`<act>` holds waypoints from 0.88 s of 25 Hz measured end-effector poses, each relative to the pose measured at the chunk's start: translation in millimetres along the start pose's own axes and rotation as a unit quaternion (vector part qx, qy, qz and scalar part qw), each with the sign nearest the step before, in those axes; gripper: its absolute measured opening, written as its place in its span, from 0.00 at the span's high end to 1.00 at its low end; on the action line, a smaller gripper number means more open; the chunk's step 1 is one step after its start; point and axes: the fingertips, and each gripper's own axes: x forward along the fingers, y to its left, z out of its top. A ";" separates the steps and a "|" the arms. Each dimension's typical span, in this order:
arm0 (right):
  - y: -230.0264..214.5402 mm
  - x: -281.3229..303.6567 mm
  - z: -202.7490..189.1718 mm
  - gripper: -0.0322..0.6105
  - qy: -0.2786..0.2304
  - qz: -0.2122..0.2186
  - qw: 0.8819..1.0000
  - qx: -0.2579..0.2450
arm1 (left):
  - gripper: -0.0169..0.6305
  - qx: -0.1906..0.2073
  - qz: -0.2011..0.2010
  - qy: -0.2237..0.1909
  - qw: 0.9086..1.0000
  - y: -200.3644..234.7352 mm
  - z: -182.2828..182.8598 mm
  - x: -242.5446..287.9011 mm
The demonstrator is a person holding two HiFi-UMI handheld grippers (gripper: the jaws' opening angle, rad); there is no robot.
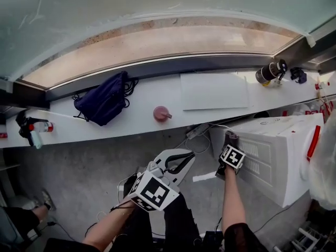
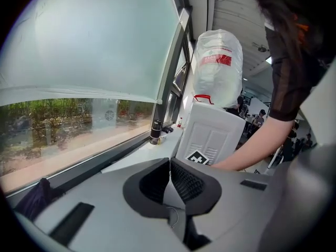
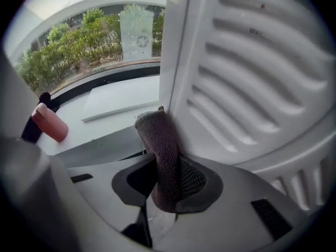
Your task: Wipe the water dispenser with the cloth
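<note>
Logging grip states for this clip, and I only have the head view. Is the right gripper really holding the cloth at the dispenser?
Observer: Yes. The right gripper view shows the right gripper with its jaws shut on a folded grey-brown terry cloth.
Operator: Does the cloth touch the dispenser?
Observer: Its upper end lies against the edge of the slatted panel of the white plastic water dispenser.
Operator: And the left gripper?
Observer: The left gripper view shows the left gripper with its jaws together and nothing between them.

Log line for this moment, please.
right gripper: shut on cloth | cloth: against water dispenser vented side | left gripper: shut, empty
</note>
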 end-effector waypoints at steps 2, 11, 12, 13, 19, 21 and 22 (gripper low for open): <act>2.5 17.4 -7.2 0.79 0.016 -0.003 1.000 0.006 | 0.95 0.000 0.003 0.003 1.000 3.4 -4.6 -1.3; 3.5 10.5 -3.7 0.79 0.011 0.002 1.000 -0.008 | 0.95 0.002 0.020 0.018 1.000 14.8 -11.7 -21.0; 3.8 1.1 0.8 0.79 0.001 0.008 1.000 -0.011 | 0.95 0.003 0.019 0.016 1.000 13.7 -8.0 -23.3; 4.4 -10.1 5.5 0.79 -0.009 0.015 1.000 -0.013 | 0.95 0.004 0.017 0.014 1.000 11.9 -3.6 -25.6; 10.5 -102.1 21.4 0.79 -0.066 0.064 0.996 0.005 | 0.95 0.027 -0.012 0.004 1.000 -8.5 25.8 -41.7; 12.7 -137.3 21.5 0.79 -0.082 0.084 0.993 0.019 | 0.95 0.037 -0.025 0.002 0.999 -17.4 35.4 -49.0; 14.1 -154.5 19.9 0.79 -0.089 0.095 0.991 0.026 | 0.95 0.043 -0.031 0.001 0.999 -22.4 40.5 -53.3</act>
